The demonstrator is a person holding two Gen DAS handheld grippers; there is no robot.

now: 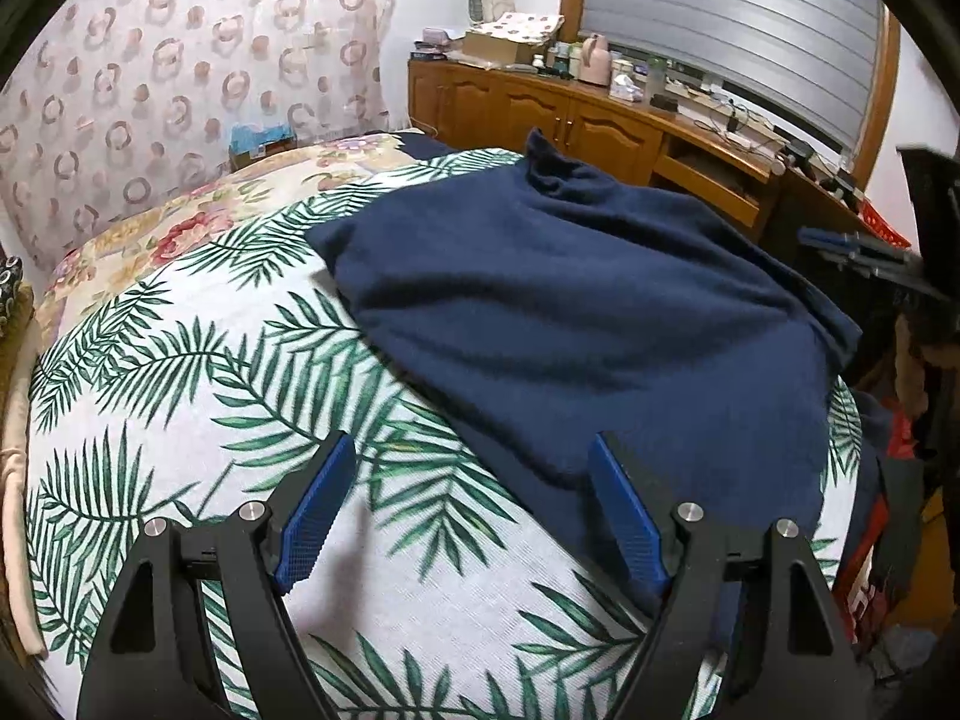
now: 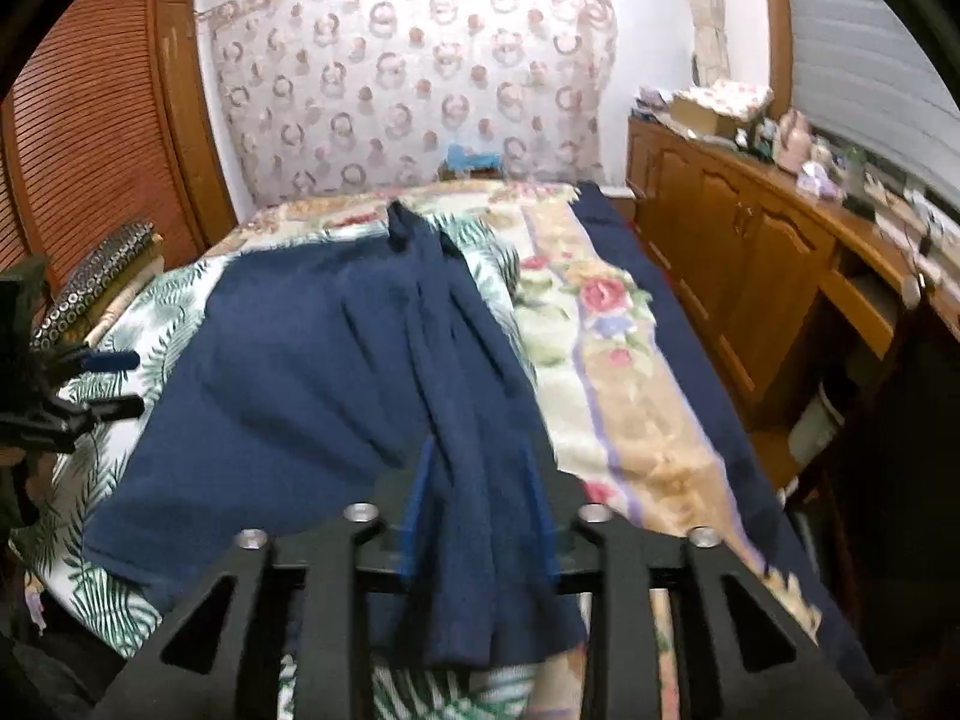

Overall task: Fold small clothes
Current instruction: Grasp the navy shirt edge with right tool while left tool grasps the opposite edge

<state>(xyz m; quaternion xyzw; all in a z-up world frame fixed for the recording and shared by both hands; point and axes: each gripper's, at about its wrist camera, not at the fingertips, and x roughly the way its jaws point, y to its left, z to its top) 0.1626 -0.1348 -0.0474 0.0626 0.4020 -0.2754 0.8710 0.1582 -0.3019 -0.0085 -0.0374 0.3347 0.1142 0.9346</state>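
Now, from the left wrist camera: left gripper (image 1: 474, 450) hovering low over the bed, fingers spread wide, nothing between the blue pads (image 1: 315, 516). Right-hand pad just over the near edge of the navy garment (image 1: 576, 312); contact with the cloth impossible to tell. Garment spread across the palm-leaf sheet (image 1: 180, 372), mostly flat, with a small peak of bunched cloth at its far end. Floral blanket (image 1: 180, 222) lying beyond the sheet, toward the patterned curtain (image 1: 180, 60). Wooden cabinet (image 1: 540, 114) along the far right, its top crowded with bottles and boxes. Right gripper (image 1: 864, 255) poking in at the right edge, seen side-on, beside the garment's right border.

Over to the right wrist camera, somewhat blurred: right gripper (image 2: 477, 456) clenched on a long bunched fold of the navy garment (image 2: 288, 360), the cloth squeezed between the pads and hanging down in front of the fingers. Gathered ridge running from the grip away up the bed to a dark peak near the far end. Rest of the garment lying flat to the left of that ridge, on the palm-leaf sheet (image 2: 174, 306). Floral blanket (image 2: 600, 348) to the right of the ridge, cabinet (image 2: 750, 252) beyond it. Left gripper (image 2: 105, 381) visible at the left edge, fingers apart, beside the garment's left border. Slatted wooden doors (image 2: 90, 120) behind, at far left.
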